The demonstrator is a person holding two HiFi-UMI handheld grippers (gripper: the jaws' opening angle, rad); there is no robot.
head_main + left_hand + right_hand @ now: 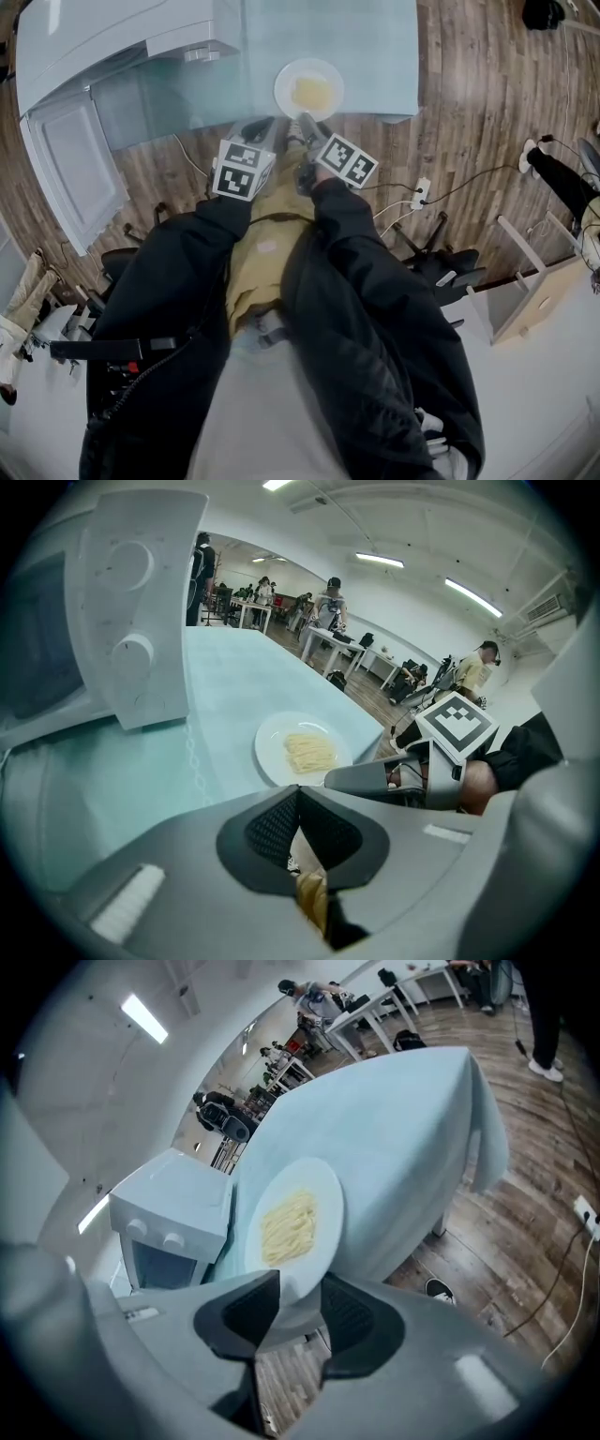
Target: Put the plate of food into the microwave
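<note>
Right hand-held gripper (300, 1283) spread astride plate (326, 1204) rim; left hand-held gripper (298, 791) pressed together. Seat rim deep, pinch firmly, lift level.

In the head view, the table (375, 47) fills the upper middle of the frame. The microwave (122, 33) stands on it at the upper left, with its door (70, 164) swung out toward the lower left. The plate (283, 82) lies on the table near its lower edge, right of the microwave, and the food (312, 92) sits in the plate's middle. Just below the plate, the left gripper (255, 129) is left of the right gripper (302, 122), whose jaws flank the plate's near rim. A power strip (421, 192) lies on the floor (487, 112) at the right.
</note>
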